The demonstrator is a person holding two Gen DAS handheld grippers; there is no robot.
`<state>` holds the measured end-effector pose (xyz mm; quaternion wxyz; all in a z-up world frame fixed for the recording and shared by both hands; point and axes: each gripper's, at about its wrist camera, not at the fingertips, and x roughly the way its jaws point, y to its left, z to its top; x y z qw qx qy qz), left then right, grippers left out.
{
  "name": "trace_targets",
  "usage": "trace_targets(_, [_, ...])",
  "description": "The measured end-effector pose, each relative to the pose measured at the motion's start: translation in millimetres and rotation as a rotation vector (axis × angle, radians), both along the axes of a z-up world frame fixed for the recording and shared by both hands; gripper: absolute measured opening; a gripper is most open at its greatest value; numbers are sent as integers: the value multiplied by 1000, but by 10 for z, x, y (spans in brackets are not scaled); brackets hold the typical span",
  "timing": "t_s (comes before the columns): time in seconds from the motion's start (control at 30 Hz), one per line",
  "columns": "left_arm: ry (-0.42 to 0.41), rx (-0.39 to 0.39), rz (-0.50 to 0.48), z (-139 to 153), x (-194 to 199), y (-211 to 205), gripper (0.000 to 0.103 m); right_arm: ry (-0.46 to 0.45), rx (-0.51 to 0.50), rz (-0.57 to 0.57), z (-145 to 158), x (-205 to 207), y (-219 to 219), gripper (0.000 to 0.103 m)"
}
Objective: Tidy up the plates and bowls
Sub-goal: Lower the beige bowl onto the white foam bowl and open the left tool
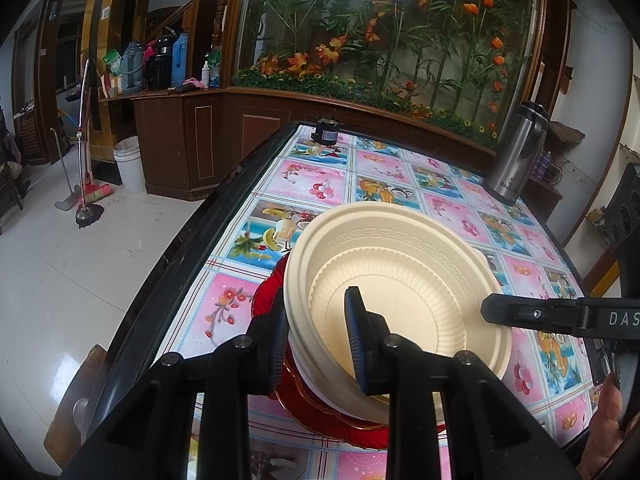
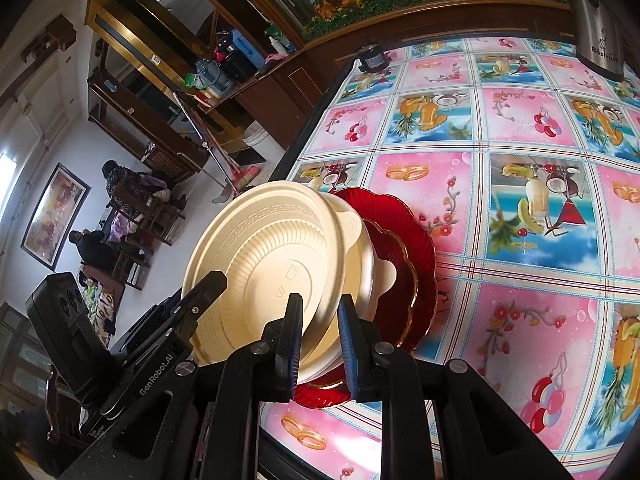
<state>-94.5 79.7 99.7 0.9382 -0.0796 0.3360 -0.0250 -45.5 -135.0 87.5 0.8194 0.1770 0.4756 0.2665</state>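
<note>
A cream plastic bowl (image 1: pixel 400 280) sits tilted in a stack on another cream bowl (image 2: pixel 356 248) and red scalloped plates (image 1: pixel 280 396) on the table. My left gripper (image 1: pixel 316 336) is shut on the near rim of the cream bowl, one finger inside and one outside. My right gripper (image 2: pixel 320 344) grips the opposite rim of the same bowl (image 2: pixel 272 260), jaws close together on its wall. The right gripper's finger shows in the left wrist view (image 1: pixel 520 314). The red plates also show in the right wrist view (image 2: pixel 404 256).
The table has a pink and blue fruit-pattern cloth (image 1: pixel 320 184) with a dark edge (image 1: pixel 192 240). A steel thermos (image 1: pixel 516 152) stands at the far right. A small dark device (image 1: pixel 326 130) sits at the far end. Floor, bucket and mops lie left.
</note>
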Motion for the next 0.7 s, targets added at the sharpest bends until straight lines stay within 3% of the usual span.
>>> trace_targets(0.7, [2, 0, 2, -7, 6, -4, 28, 5, -5, 1, -1, 11, 2, 22])
